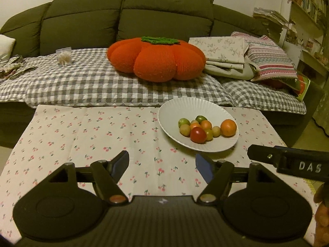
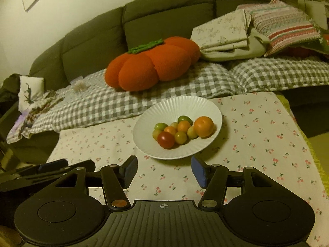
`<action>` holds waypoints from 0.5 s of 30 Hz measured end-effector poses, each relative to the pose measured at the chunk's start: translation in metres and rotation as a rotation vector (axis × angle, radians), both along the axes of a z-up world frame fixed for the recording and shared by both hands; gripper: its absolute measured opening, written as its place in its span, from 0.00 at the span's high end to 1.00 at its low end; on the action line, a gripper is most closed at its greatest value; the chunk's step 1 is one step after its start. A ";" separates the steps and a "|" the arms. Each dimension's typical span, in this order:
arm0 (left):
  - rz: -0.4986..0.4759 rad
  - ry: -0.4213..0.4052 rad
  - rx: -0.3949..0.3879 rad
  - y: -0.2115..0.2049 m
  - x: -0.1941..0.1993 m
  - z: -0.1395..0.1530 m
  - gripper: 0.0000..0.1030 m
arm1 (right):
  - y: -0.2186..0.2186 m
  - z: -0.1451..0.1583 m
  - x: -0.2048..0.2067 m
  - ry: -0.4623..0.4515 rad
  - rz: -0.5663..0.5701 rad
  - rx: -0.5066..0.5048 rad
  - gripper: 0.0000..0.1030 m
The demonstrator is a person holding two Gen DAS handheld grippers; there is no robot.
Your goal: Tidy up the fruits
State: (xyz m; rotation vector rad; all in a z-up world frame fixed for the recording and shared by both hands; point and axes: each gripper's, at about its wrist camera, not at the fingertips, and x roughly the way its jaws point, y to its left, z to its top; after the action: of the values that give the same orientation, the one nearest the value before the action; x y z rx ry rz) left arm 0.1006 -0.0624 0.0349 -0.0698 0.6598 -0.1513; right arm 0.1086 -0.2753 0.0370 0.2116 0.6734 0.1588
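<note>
A white ribbed plate (image 1: 174, 111) (image 2: 148, 127) stands on the cherry-print cloth (image 1: 92, 140) (image 2: 267, 135). It holds several small fruits: a red one (image 1: 197, 135) (image 2: 166, 139), a larger orange one (image 1: 228, 127) (image 2: 204, 126), and green, yellow and orange small ones. My left gripper (image 1: 162, 164) is open and empty, short of the plate and to its left. My right gripper (image 2: 164, 169) is open and empty, just in front of the plate. The right gripper also shows at the right edge of the left wrist view (image 1: 287, 161).
A dark green sofa (image 1: 123, 16) (image 2: 164, 14) stands behind the table with a checked blanket (image 1: 92, 86), an orange pumpkin cushion (image 1: 156, 59) (image 2: 152, 63) and folded linens (image 1: 236, 53) (image 2: 246, 30). Shelves (image 1: 308, 10) stand at the right.
</note>
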 end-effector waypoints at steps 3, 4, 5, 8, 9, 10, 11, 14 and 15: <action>0.025 -0.021 0.014 0.005 -0.017 0.003 0.23 | 0.007 0.002 -0.019 -0.034 -0.005 -0.046 0.38; 0.043 -0.030 0.021 0.008 -0.023 0.002 0.22 | 0.010 0.002 -0.025 -0.043 -0.004 -0.062 0.34; 0.058 -0.036 0.027 0.010 -0.027 0.002 0.22 | 0.012 0.002 -0.030 -0.050 -0.003 -0.076 0.28; 0.086 -0.032 0.034 0.016 -0.035 -0.003 0.21 | 0.017 0.001 -0.042 -0.060 -0.009 -0.102 0.18; 0.089 -0.026 0.029 0.018 -0.036 -0.005 0.21 | 0.018 0.000 -0.044 -0.061 -0.012 -0.102 0.16; 0.092 -0.018 0.021 0.020 -0.035 -0.006 0.21 | 0.018 0.000 -0.046 -0.059 -0.016 -0.100 0.13; 0.093 -0.016 0.016 0.022 -0.035 -0.007 0.21 | 0.018 -0.001 -0.048 -0.056 -0.021 -0.095 0.12; 0.100 -0.034 0.033 0.022 -0.035 -0.009 0.14 | 0.018 -0.005 -0.051 -0.044 -0.022 -0.077 0.09; 0.099 -0.038 0.043 0.022 -0.036 -0.010 0.13 | 0.019 -0.006 -0.051 -0.042 -0.020 -0.078 0.08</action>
State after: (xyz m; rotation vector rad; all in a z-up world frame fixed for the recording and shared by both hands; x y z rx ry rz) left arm 0.0648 -0.0405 0.0250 -0.0580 0.6201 -0.0431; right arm 0.0580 -0.2565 0.0307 0.1394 0.6348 0.1175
